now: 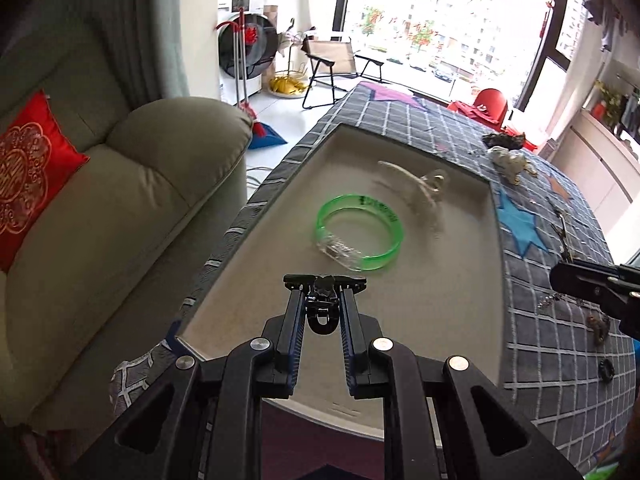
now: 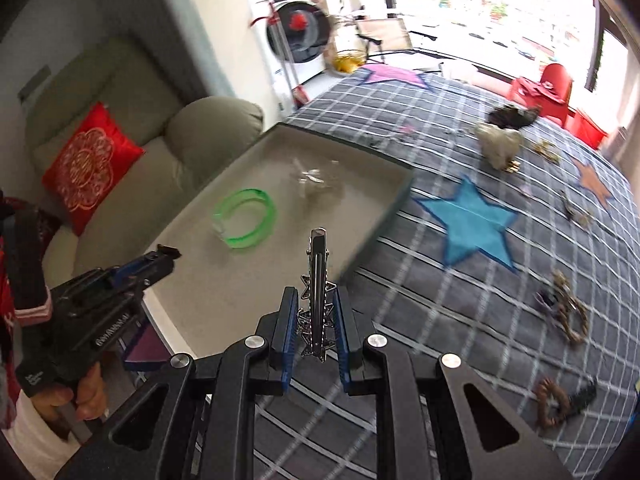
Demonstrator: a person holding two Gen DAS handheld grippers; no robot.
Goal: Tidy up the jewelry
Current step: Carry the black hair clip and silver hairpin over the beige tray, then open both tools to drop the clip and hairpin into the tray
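Left tool [image 1: 325, 280]: closed on a small dark hair claw clip [image 1: 322, 304], which hangs between the fingertips over the near part of the tray [image 1: 256, 280].
Right tool [image 2: 316, 300]: closed on a long metal hair clip with star ornaments [image 2: 317, 280]; the clip's long axis runs straight ahead along the fingers, its tip past them.
Tray: shallow, pale, on a grey checked cloth with stars [image 2: 468, 224] over the table; it holds a green translucent bangle [image 1: 360, 232] and a pale blurred piece [image 1: 416, 188] beyond it.
Key relation: the tray lies ahead and left of the right tool, whose clip tip is just at the tray's near corner; the left tool is already above the tray, so likely nearer to release.
Loose pieces: several remain on the cloth to the right [image 2: 568, 312].
Writing: dark print on the bangle and pale lettering on the left tool's body, both unreadable.
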